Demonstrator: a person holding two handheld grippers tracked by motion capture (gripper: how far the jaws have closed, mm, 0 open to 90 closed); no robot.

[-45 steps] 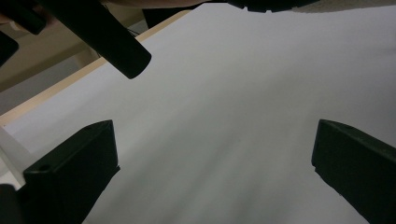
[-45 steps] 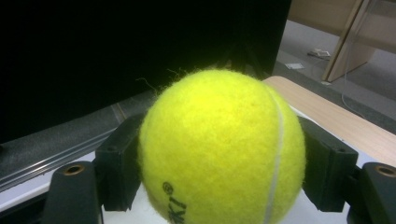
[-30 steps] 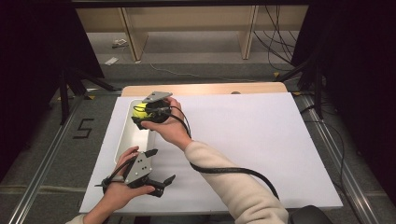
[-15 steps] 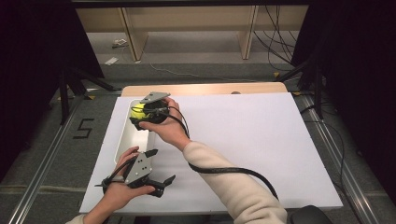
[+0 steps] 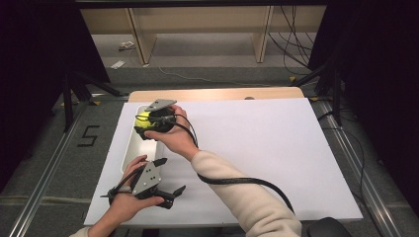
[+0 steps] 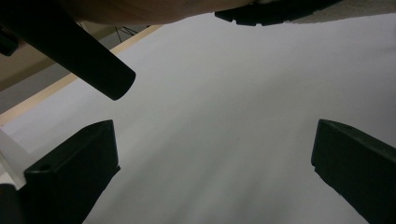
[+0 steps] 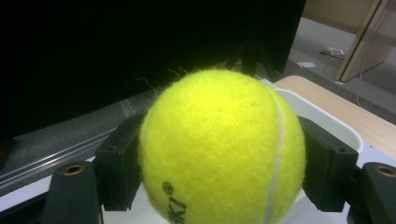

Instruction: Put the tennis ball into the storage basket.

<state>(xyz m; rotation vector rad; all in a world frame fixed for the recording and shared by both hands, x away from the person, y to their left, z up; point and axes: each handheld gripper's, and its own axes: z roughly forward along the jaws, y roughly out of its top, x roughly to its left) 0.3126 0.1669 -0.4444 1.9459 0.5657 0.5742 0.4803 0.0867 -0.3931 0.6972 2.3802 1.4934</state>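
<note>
High view: white sheet (image 5: pixel 276 148) covers a pale wooden table (image 5: pixel 217 94); grey floor around, a "5" marked on it at left, metal rails either side, dark curtains, wooden shelf legs beyond. White tray (image 5: pixel 129 153) sits at the sheet's left edge.

Right gripper (image 5: pixel 148 126) hangs over the tray's far end, jaws clamped on a yellow tennis ball (image 5: pixel 142 119). Right gripper view: ball (image 7: pixel 219 149) sits squarely between both black pads, touching each, tray rim (image 7: pixel 327 116) just behind it.

Left gripper (image 5: pixel 168 190) near the sheet's front edge, beside the tray, jaws wide apart, nothing between them.
</note>
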